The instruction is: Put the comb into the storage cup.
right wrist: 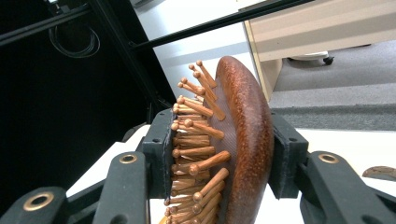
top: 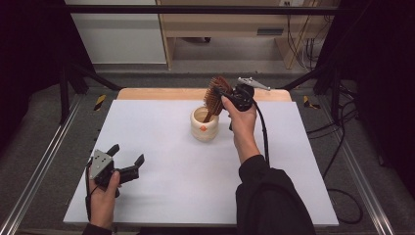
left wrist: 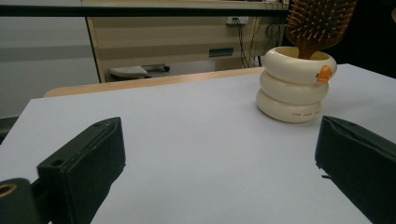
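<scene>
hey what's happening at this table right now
A person is working at a white table with tongs in each hand. The right tongs are shut on the head of a brown wooden hairbrush with wooden bristles, one jaw on its bristle side and one on its smooth back. The brush's handle stands in a cream ribbed ceramic cup with a small orange mark near the table's far middle. The left tongs are open and hold nothing, low at the near left corner.
</scene>
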`<act>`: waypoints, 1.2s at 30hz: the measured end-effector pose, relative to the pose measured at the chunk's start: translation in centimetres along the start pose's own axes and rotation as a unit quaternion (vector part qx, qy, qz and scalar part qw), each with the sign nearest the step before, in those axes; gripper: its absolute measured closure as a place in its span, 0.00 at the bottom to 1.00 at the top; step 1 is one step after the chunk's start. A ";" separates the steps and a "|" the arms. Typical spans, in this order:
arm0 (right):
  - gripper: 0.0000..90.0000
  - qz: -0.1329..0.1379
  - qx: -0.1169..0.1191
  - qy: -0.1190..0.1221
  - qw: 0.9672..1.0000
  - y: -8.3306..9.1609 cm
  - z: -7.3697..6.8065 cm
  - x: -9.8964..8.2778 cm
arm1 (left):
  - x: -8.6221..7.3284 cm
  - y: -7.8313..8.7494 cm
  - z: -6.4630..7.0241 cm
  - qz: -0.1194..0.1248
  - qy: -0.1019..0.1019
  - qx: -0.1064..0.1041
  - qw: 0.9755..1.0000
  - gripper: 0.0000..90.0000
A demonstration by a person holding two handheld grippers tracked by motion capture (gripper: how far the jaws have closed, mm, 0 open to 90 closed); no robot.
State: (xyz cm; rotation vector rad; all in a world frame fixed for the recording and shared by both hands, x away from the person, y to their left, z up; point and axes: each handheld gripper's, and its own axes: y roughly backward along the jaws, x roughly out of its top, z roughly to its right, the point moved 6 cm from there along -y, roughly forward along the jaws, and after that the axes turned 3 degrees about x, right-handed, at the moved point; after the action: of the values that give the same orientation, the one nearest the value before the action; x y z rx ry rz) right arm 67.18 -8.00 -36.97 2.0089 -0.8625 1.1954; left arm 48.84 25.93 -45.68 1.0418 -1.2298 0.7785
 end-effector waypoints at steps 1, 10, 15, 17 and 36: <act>0.57 0.001 0.001 -0.003 1.000 0.0 0.1 0.0 | 0.0 0.0 0.0 0.000 0.000 0.000 1.000 0.02; 0.57 0.004 0.010 -0.018 1.000 0.0 0.2 -0.2 | 0.0 0.0 0.1 0.000 -0.002 0.000 1.000 0.02; 0.57 0.008 0.015 -0.029 0.999 -0.2 0.1 -0.3 | 0.0 0.0 0.1 0.000 -0.002 -0.001 1.000 0.02; 0.57 0.008 0.016 -0.028 0.999 -0.3 0.0 -0.3 | 0.0 0.0 0.1 0.000 -0.002 0.000 1.000 0.02; 0.57 0.007 0.025 -0.057 0.998 -0.4 0.6 -1.0 | 0.1 0.1 0.2 0.002 0.000 -0.001 1.000 0.02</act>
State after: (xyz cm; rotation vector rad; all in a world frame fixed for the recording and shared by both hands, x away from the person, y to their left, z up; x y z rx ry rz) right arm 67.43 -8.06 -38.20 2.1308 -0.9112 1.1296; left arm 48.70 25.79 -45.56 1.0389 -1.2330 0.7803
